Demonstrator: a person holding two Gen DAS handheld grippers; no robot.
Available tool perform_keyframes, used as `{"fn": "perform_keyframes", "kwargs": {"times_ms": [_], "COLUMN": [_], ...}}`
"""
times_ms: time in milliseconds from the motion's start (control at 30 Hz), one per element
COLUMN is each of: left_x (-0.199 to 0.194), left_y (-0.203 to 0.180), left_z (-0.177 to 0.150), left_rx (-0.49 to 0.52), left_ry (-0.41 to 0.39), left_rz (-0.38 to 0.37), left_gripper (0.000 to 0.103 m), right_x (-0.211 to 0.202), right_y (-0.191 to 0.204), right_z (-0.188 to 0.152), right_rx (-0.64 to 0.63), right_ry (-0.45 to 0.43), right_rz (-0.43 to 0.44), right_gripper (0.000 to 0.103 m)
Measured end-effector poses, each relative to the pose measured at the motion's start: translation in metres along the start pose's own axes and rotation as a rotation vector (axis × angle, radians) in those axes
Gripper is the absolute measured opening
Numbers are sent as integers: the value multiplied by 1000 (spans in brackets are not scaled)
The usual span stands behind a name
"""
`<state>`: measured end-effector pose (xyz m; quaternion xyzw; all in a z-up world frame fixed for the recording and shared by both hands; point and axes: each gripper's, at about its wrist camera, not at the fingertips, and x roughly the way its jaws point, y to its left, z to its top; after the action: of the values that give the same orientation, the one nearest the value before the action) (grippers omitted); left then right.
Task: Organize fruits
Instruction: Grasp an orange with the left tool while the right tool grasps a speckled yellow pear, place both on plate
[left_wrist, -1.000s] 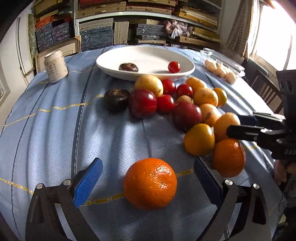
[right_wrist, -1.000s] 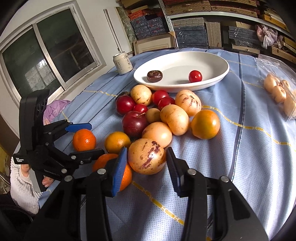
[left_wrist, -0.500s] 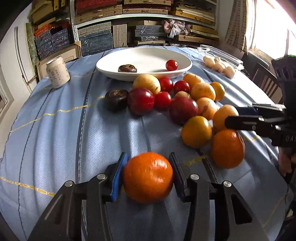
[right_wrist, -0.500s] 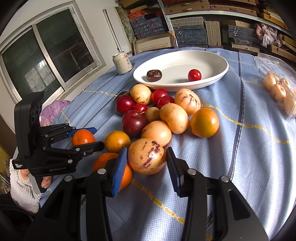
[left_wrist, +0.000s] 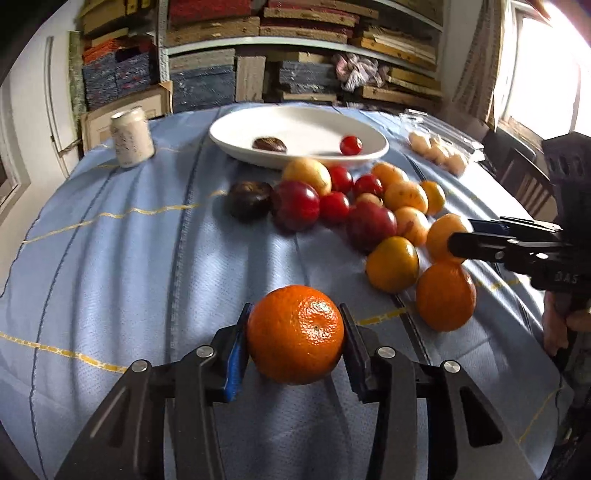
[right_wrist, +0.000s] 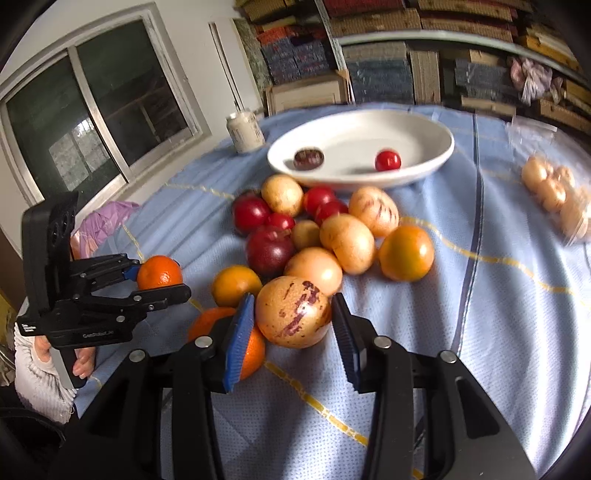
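My left gripper is shut on an orange mandarin and holds it above the blue cloth; it also shows in the right wrist view. My right gripper is shut on a yellow fruit with purple streaks at the near edge of the fruit pile. The pile holds red, yellow, orange and dark fruits. A white oval dish at the back holds a dark fruit and a red tomato.
A pale drink can stands left of the dish. A clear pack of small pale fruits lies at the right. Shelves of stacked goods stand behind the table. A chair is at the right edge.
My left gripper closed on the mandarin and lifted it off the cloth. My right gripper has risen slightly, still holding the streaked fruit.
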<state>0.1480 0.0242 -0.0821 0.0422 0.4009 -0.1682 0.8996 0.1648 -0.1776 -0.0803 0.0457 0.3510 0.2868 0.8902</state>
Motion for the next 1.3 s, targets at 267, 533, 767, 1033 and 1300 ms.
{"fn": "perform_keyframes", "kwargs": {"times_ms": [267,533,767,1033,1300], "left_x": [-5,58,128,144,85], "left_y": [9,10,35,41,37], "left_z": [68,181,213,213,206], "left_rx": [23,6,-64,-63,-58], "left_ry": [-38,-67,19,30,-55], "left_rz": [42,52,90,93,133], "left_gripper": [45,45,45,55,89], "right_x": [-22,31,108,126,33], "right_y": [-17,-49,-103,-110,-77], "right_z": [50,152,167,166,171], "right_rx": [14,42,138,112,78], "right_ry": [-70,-96,0,35,-224], "right_rz": [-29,-127,-166,-179,-148], "right_gripper": [42,42,42,46,97]}}
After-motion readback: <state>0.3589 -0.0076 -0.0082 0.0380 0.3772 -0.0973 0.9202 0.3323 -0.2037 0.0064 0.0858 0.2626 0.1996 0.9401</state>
